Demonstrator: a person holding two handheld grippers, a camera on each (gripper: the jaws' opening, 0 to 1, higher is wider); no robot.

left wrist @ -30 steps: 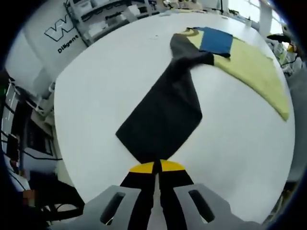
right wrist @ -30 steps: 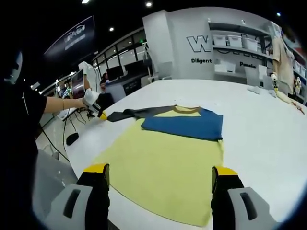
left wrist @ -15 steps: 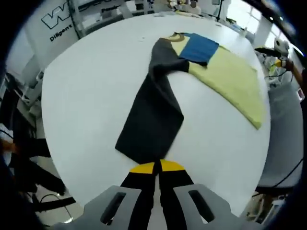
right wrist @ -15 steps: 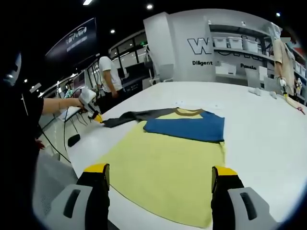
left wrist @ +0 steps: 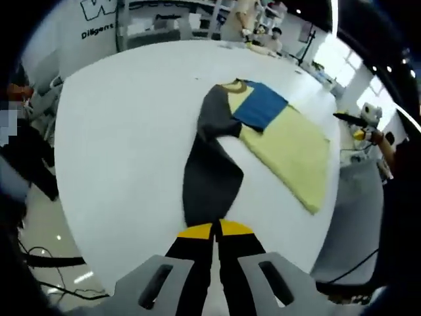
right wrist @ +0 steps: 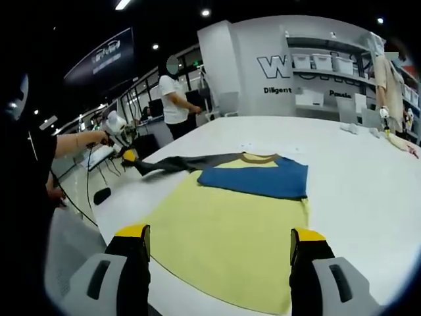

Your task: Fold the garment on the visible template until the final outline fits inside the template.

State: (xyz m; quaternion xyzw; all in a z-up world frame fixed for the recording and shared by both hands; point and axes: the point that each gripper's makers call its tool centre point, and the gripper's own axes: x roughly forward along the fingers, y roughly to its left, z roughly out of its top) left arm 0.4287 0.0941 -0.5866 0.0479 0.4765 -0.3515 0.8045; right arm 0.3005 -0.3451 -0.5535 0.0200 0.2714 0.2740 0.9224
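One dark sleeve (left wrist: pixel 210 181) is pinched in the left gripper (left wrist: pixel 215 230) beyond the table (left wrist: pixel 125 131) edge while the right gripper (right wrist: pixel 220 240) hangs spread, so a careless pull may drag the garment (right wrist: pixel 230 224) off its blue template (right wrist: pixel 256 178).

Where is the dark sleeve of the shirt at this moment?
The dark sleeve is pinched at its end in the shut left claw, stretched out over the white table away from the yellow shirt.

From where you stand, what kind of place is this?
Probably a lab or demo hall, not a home: a big white table holding one shirt, wall shelves of storage bins beside large lettering, and dark ceilings with spotlights.
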